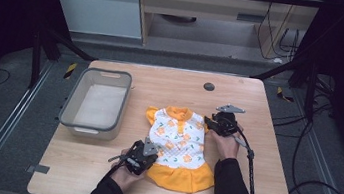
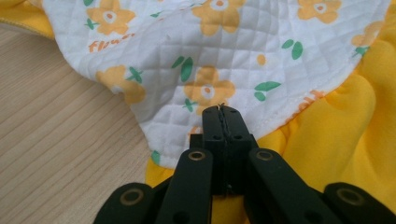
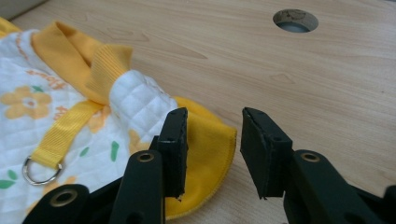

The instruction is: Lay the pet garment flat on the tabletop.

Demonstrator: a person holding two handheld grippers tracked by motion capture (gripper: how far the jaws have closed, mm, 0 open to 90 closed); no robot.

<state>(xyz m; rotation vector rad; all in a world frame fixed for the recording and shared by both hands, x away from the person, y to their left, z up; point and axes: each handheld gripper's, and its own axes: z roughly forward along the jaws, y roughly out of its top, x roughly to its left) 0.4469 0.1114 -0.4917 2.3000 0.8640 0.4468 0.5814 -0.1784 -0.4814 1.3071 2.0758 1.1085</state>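
A small dress (image 1: 177, 140) lies flat at the middle of the wooden table (image 1: 253, 153). Its body is white quilted cloth with orange flowers, and its collar, sleeves and skirt are yellow. My left gripper (image 1: 151, 157) is at the dress's lower left edge. In the left gripper view its jaws (image 2: 220, 114) are shut, tips over the white cloth (image 2: 224, 51) near the skirt seam, with no cloth visible between them. My right gripper (image 1: 209, 123) is at the right sleeve. It is open (image 3: 214, 140), one jaw over the yellow sleeve (image 3: 205, 140), the other over bare wood.
An empty grey bin (image 1: 69, 106) stands at the table's left. A round hole (image 1: 208, 86) sits in the tabletop beyond the dress. A yellow strap with a metal ring (image 3: 39, 170) lies on the dress's back. Dark frame legs flank the table.
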